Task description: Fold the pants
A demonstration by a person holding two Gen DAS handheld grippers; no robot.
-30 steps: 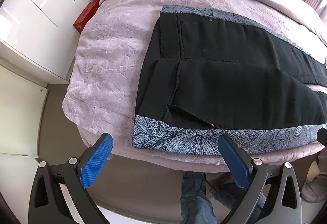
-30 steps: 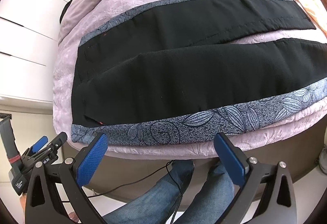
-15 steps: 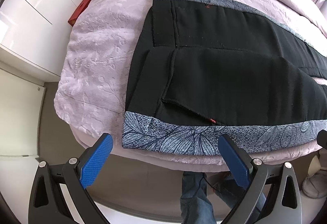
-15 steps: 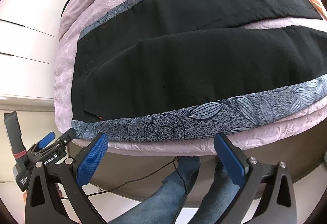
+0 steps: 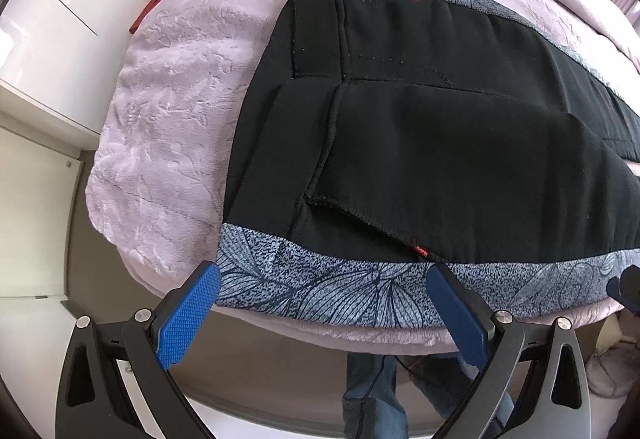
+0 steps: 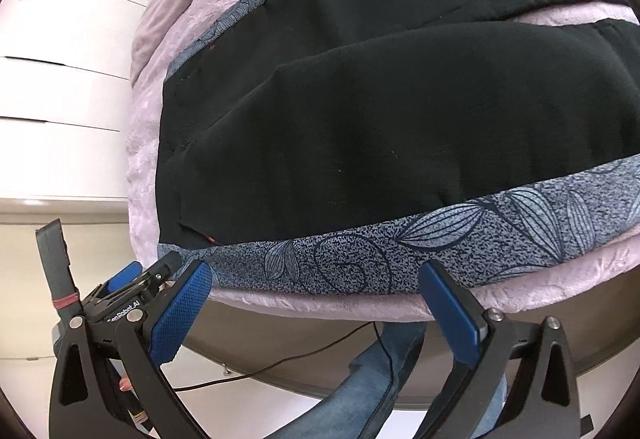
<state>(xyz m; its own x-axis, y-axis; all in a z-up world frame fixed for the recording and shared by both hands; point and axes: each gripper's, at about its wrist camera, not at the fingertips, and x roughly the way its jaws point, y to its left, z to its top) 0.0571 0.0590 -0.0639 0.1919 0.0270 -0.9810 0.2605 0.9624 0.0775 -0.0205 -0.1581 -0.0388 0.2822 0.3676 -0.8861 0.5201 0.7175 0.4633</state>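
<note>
Black fabric pants with a blue-grey leaf-print side stripe (image 5: 440,143) lie flat and spread on a lilac textured plush bedspread (image 5: 168,111). The waistband end sits toward the white glossy wardrobe (image 5: 60,11); the two legs run off to the right and part, showing a wedge of bedspread between them in the right wrist view. The near patterned stripe (image 6: 460,243) follows the bed's near edge. A small red tag (image 5: 420,250) shows at the pocket slit near that stripe.

The left gripper (image 5: 324,315), black-framed with blue ribbed pads, hangs at the bed's edge by the waistband corner, jaws spread wide and holding nothing. Its left pad (image 5: 188,319) sits just beside the stripe's corner; contact cannot be confirmed.

The right gripper (image 6: 316,315) is likewise spread wide and empty, low at the near edge, further along the stripe. The left gripper's body shows at its lower left.

The person's blue jeans (image 6: 372,387) and a thin black cable (image 6: 280,363) show below the bed.
</note>
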